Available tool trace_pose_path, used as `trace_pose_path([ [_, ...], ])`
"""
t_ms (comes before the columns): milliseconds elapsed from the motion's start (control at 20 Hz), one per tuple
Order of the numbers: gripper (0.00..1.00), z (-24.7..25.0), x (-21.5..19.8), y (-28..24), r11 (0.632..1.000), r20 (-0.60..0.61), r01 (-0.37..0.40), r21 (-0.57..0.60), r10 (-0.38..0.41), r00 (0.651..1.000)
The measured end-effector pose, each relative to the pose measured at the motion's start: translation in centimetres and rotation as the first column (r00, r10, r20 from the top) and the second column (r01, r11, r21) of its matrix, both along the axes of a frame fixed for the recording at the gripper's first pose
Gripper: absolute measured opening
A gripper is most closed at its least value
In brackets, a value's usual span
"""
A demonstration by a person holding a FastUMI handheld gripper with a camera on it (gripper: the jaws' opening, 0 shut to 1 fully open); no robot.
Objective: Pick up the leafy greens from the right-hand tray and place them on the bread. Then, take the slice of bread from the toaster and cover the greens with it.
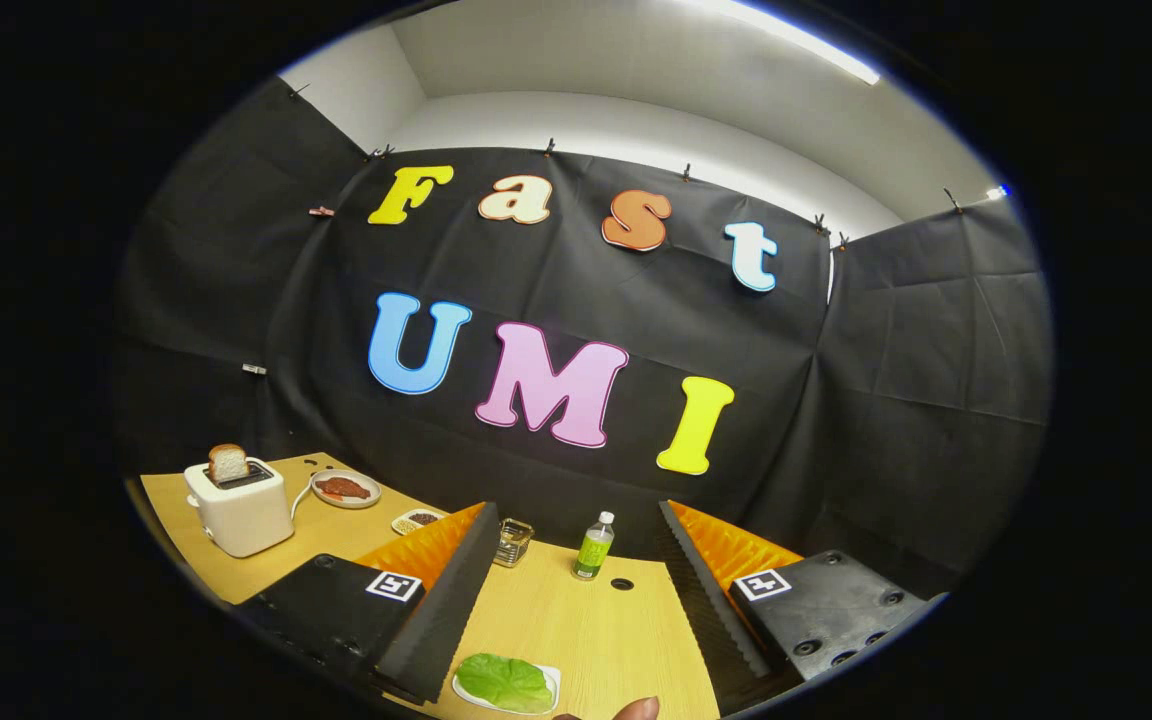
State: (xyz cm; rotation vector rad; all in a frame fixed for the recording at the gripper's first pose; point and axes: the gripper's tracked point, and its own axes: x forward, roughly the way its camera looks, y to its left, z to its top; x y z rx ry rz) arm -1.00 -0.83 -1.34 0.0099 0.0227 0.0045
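My gripper [576,520] is open wide and held tilted above the wooden table [576,625], with nothing between its fingers. A green leaf [504,682] lies on a small white tray [548,690] low between the fingers, close to the left one. Far off to the left stands a white toaster [239,510] with a slice of bread [227,462] sticking up out of its slot. Just right of the toaster is a round plate [346,498] holding a flat reddish-brown piece [342,487]; I cannot tell whether there is bread under it.
A small dish of dark bits [419,519] sits beside the left finger. A little glass container [513,541] and a green bottle [593,547] stand ahead between the fingers, near a cable hole [622,583]. A person's fingertip [636,708] shows by the tray.
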Motion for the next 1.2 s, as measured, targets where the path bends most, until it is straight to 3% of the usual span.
trace_pose_path([
  [250, 0.97, -2.8, 0.3, 2.2, 0.987, -0.074, -0.158, 0.017, 0.158, 0.985],
  [650, 0.97, -13.8, 1.3, 3.4, 0.945, -0.323, -0.315, 0.092, 0.328, 0.888],
  [1050, 0.96, -26.5, 0.5, 6.3, 0.880, -0.553, -0.461, 0.112, 0.441, 0.707],
  [1200, 0.93, -30.8, 0.1, 7.9, 0.847, -0.629, -0.510, 0.152, 0.481, 0.611],
])
